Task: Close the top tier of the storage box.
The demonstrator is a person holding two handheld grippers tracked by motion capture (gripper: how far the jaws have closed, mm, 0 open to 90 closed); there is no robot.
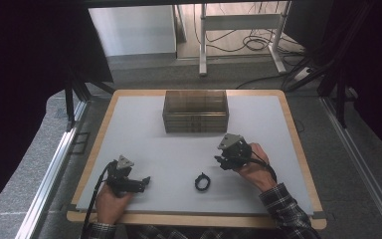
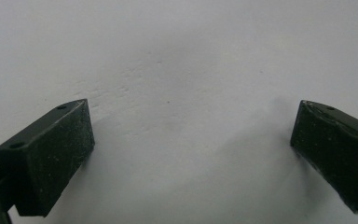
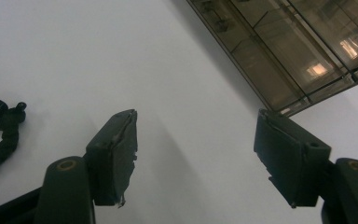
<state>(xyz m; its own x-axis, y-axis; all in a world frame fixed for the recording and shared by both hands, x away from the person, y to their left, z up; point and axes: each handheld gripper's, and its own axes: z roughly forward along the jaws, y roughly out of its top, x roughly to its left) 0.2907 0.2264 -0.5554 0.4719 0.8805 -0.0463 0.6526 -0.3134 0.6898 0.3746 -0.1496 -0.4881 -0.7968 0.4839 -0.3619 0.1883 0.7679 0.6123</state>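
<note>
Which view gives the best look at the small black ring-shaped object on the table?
The high view: the black ring lies whole on the white table, between the two grippers. The right gripper view catches part of it, cut off by the left edge. The left gripper view shows bare table between its jaws.

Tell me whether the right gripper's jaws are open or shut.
Open. In the right gripper view the right gripper shows its two jaws standing apart with bare white table between them, nothing held.

A box [image 1: 195,110] sits at the surface's [image 1: 144,124] far edge, centred. A strap [image 1: 202,181] lies near the front edge, between the left hand-held gripper [image 1: 144,181] and the right hand-held gripper [image 1: 220,160].
</note>
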